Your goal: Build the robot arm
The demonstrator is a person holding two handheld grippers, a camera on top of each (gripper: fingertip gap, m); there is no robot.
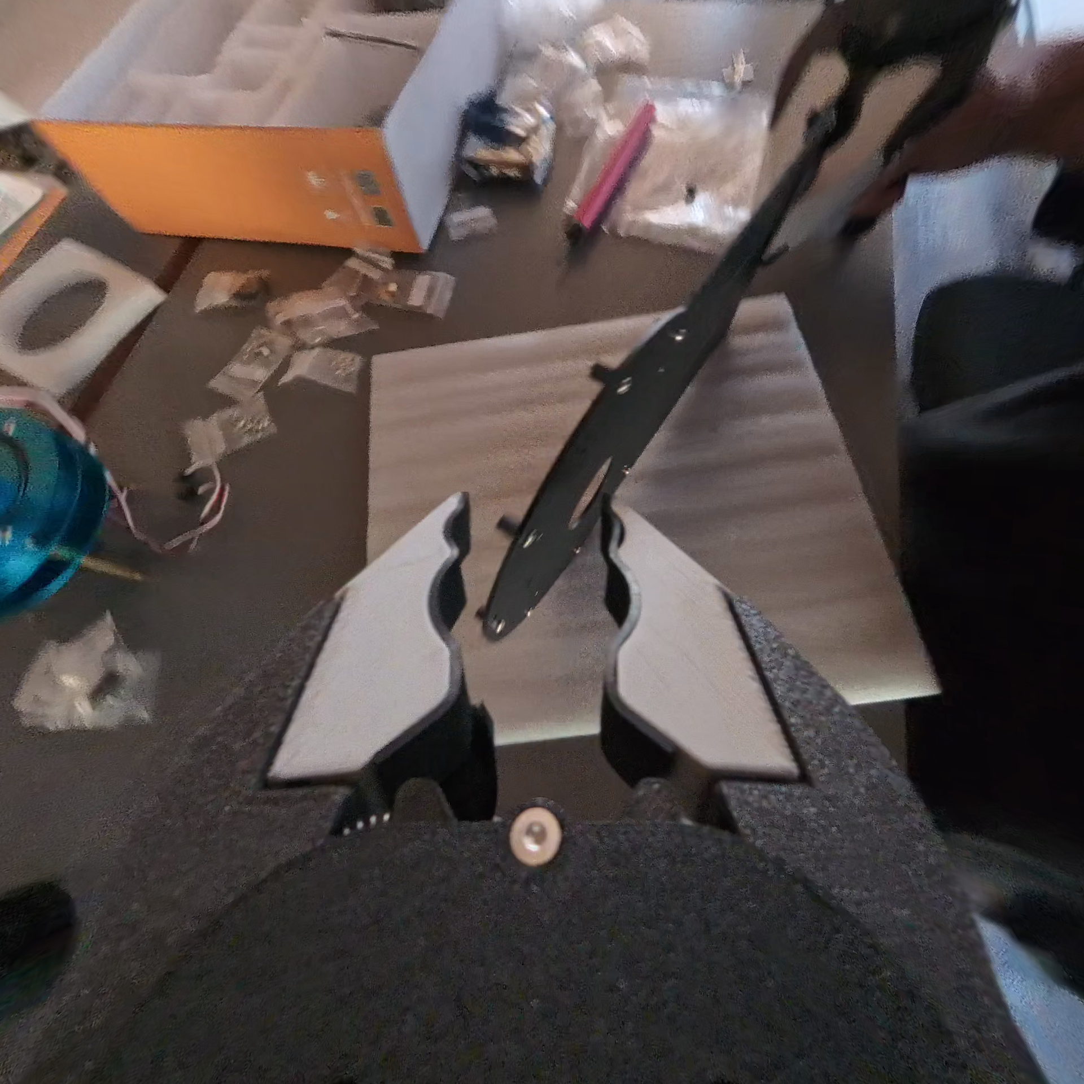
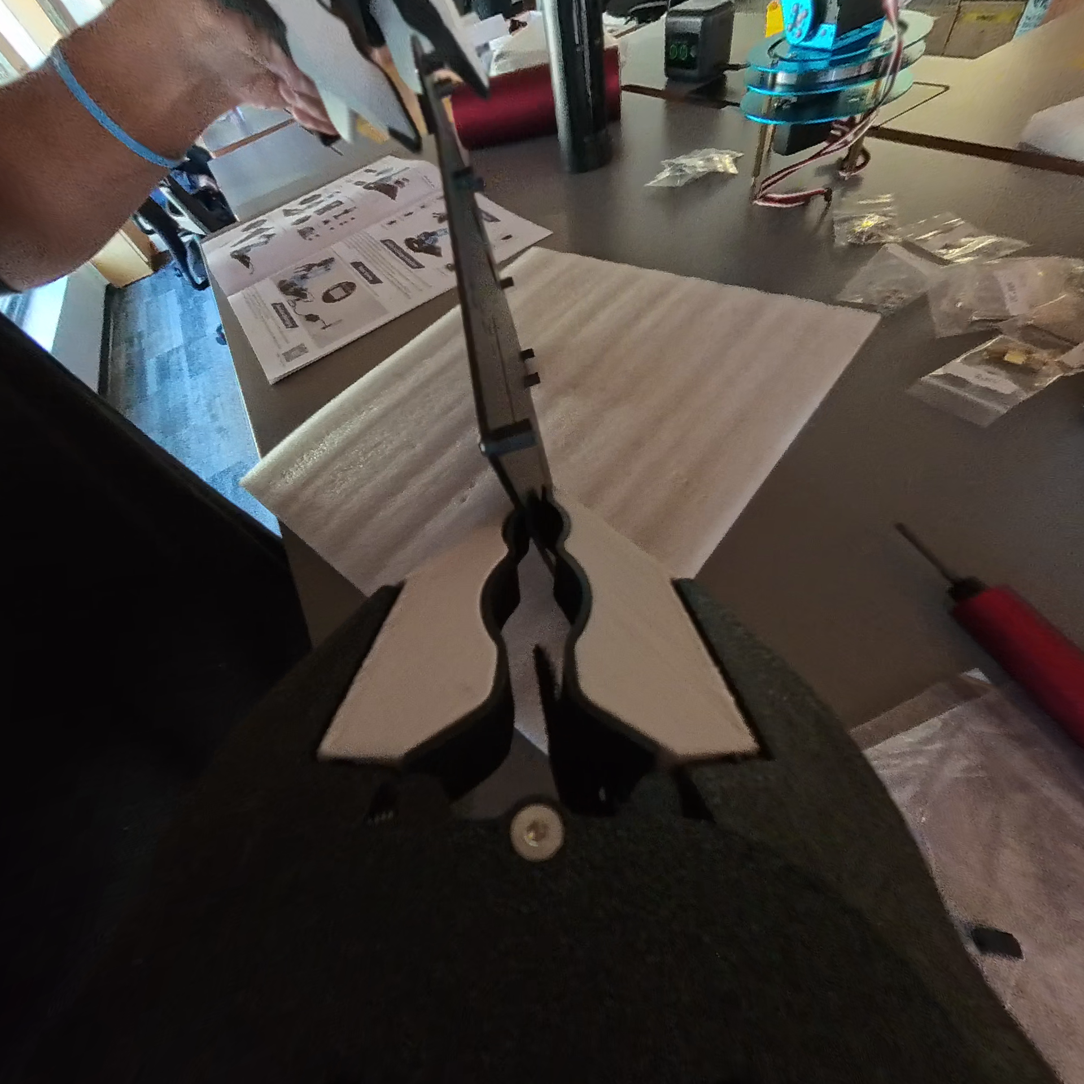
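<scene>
A long thin black plate with small holes and studs hangs in the air above a white foam sheet. My left gripper is open, with the plate's near end between its fingers, close to the right finger. My right gripper is shut on the other end of the black plate, which runs edge-on up and away from it. The right gripper shows blurred at the top right of the left wrist view. The left gripper shows at the top of the right wrist view.
On the dark table stand an orange and white box, a blue disc assembly with wires, several small bags of parts, a red-handled screwdriver, an open booklet and a black cylinder. A person's arm is at the left.
</scene>
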